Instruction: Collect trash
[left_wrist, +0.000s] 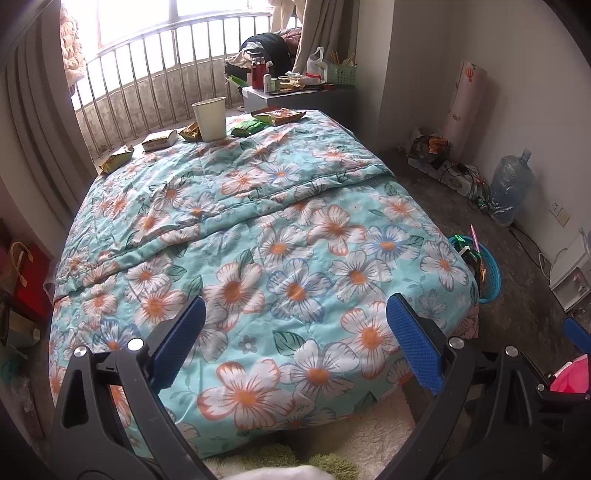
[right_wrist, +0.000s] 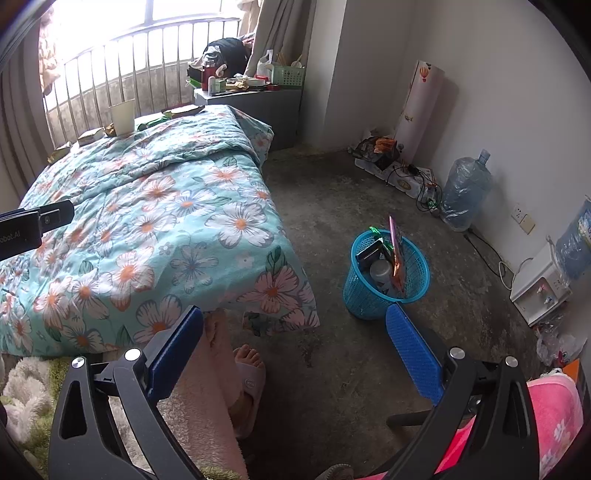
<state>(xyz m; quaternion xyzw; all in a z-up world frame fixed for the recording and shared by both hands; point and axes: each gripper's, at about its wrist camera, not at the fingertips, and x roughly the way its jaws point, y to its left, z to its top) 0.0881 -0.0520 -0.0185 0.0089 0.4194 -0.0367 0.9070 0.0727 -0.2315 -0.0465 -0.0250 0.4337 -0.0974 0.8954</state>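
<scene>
1. Two grippers, one in each of my hands, both with fingers spread wide and nothing between them.
2. My left gripper (left_wrist: 295, 343) hangs over the near end of the bed, above the flowered quilt (left_wrist: 258, 240); its blue pads (left_wrist: 413, 343) touch nothing.
3. My right gripper (right_wrist: 295, 350) hangs over the bare concrete floor (right_wrist: 332, 206), beside the bed's near corner; the blue basket (right_wrist: 384, 295) stands on the floor just beyond its right finger.
4. Trash on the bed: at the far end of the quilt, near the window railing (left_wrist: 147, 74), a paper cup (left_wrist: 209, 118) stands upright among several snack wrappers.
5. Left of the cup lie a yellow wrapper (left_wrist: 117, 158), a small box-like packet (left_wrist: 159, 140) and a crumpled gold wrapper (left_wrist: 191, 132) touching the cup's base.
6. Right of the cup lie a green wrapper (left_wrist: 249, 127) and an orange-and-green packet (left_wrist: 280, 116).
7. Trash already collected: the basket holds dark packets, a pale round item and a tall pink-orange wrapper (right_wrist: 395, 251) standing against its wall.
8. My foot in a slipper (right_wrist: 247, 376) rests on the floor below the right gripper.
9. Along the far wall stand a water bottle (right_wrist: 465, 192) and a white roll (right_wrist: 421, 107), well apart from the basket.
</scene>
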